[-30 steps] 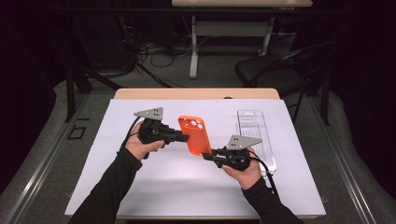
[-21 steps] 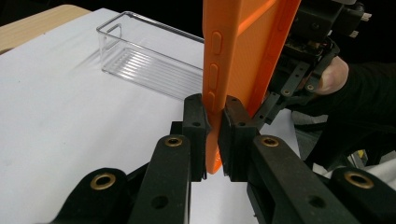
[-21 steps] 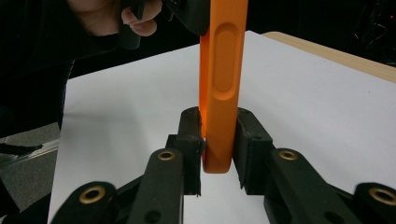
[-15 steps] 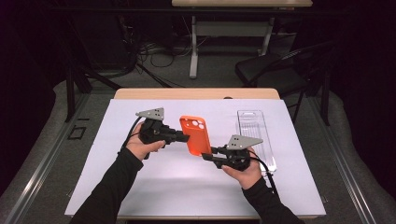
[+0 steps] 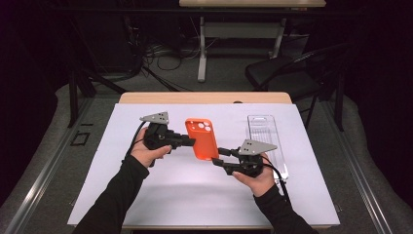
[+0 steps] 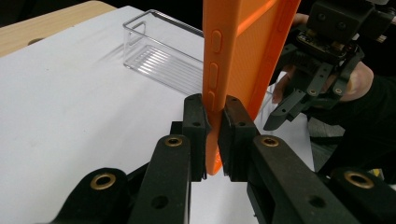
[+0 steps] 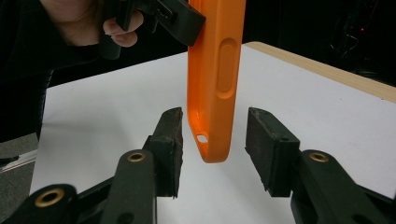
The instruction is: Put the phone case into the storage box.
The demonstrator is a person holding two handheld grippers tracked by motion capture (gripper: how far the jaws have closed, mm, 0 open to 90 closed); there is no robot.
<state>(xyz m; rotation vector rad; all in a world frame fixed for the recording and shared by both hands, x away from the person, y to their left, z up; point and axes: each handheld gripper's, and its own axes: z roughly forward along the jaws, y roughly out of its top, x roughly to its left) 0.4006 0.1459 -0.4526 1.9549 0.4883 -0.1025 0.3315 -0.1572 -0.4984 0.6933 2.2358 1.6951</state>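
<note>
orange phone case [image 5: 201,138] stands on edge, clamped by left gripper [image 5: 187,142]; right gripper [image 5: 218,157] jaws just opened.

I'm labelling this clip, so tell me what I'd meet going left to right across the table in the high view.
Left gripper → orange phone case → right gripper → clear tray.

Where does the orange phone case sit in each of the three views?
High view: orange phone case at table centre, between both tongs.
Left gripper view: upper centre, its edge clamped by the left tongs.
Right gripper view: centre, hanging between the open right tongs.
Shared landmark: white table sheet.
</note>
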